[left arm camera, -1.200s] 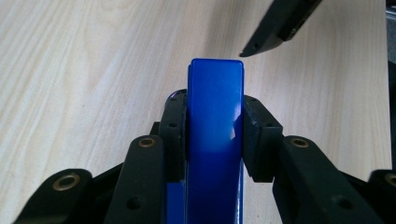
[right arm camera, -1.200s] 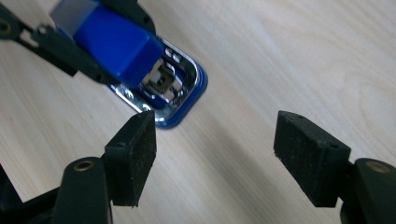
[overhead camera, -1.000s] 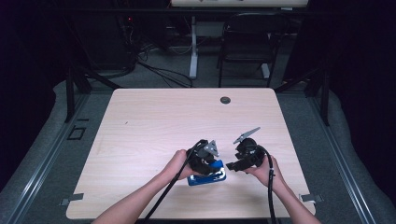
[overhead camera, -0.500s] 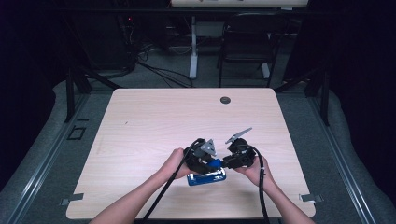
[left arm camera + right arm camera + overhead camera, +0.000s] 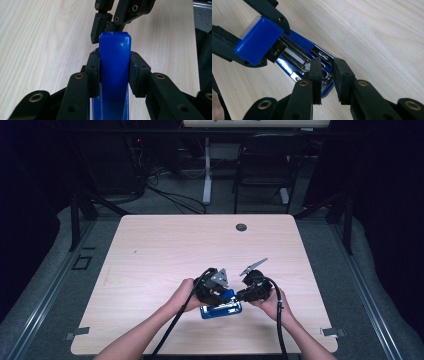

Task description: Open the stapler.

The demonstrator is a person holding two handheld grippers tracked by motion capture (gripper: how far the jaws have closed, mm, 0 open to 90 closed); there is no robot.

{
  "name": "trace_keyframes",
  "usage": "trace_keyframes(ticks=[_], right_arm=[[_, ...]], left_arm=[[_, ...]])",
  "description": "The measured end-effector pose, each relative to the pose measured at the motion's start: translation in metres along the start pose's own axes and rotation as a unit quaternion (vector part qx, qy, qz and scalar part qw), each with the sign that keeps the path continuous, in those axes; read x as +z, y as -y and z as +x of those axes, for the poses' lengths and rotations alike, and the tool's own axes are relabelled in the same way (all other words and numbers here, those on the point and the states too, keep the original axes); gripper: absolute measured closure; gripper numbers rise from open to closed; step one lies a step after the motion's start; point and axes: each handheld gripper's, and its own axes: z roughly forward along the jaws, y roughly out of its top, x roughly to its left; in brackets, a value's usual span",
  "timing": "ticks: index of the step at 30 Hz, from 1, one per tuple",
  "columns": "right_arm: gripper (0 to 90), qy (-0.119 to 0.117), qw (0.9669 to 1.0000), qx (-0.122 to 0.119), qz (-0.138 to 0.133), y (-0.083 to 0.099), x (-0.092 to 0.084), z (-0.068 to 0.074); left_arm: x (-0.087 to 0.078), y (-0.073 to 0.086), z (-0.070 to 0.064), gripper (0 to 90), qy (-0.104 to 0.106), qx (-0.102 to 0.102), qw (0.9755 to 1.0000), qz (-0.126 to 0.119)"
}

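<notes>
A blue stapler (image 5: 222, 311) lies near the front edge of the table, hinged wide open. My left gripper (image 5: 115, 72) is shut on its raised blue top cover (image 5: 115, 47), which stands up between the pads. My right gripper (image 5: 327, 75) comes in from the right. Its jaws have just been closing and now sit tight on the metal magazine (image 5: 295, 58) at the front end of the stapler's base. In the high view the left gripper (image 5: 225, 295) and right gripper (image 5: 236, 298) meet tip to tip over the stapler.
The pale wooden table (image 5: 165, 250) has a small black round grommet (image 5: 241, 227) near its far edge. A dark chair (image 5: 262, 165) and floor cables (image 5: 170, 195) lie beyond it. The person's forearms enter from the bottom.
The right gripper has moved left to the stapler and narrowed its jaws onto the metal part. The left gripper has kept still, holding the blue cover.
</notes>
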Motion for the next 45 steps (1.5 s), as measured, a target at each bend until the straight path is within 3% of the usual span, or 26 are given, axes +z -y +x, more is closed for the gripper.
trace_keyframes(ticks=[3, 6, 8, 17, 31, 45], right_arm=[[79.6, -0.001, 1.0, 0.004, -0.003, 0.0, 0.0, 0.002], [80.5, 0.007, 0.9999, -0.008, 0.003, -0.001, 0.0, 0.003], [80.6, 0.007, 1.0, 0.0, -0.002, -0.001, 0.001, 0.005], [80.8, 0.023, 0.9996, -0.017, 0.01, -0.001, 0.0, 0.006], [81.3, 0.023, 0.9996, -0.015, 0.006, -0.001, 0.0, 0.007], [82.3, 0.028, 0.9993, -0.024, 0.012, -0.001, -0.001, 0.008]], left_arm=[[-0.002, 0.0, 0.0, 65.9, -0.001, 0.001, 1.0, 0.002], [-0.004, 0.001, 0.0, 65.9, -0.002, 0.002, 1.0, 0.001], [-0.005, 0.001, 0.0, 65.9, -0.001, 0.001, 1.0, 0.002], [-0.009, 0.002, -0.001, 65.9, -0.001, 0.002, 1.0, 0.002], [-0.012, 0.005, -0.001, 65.8, -0.001, 0.006, 1.0, -0.007], [-0.018, 0.005, -0.003, 65.9, -0.001, 0.011, 0.9999, 0.002]])
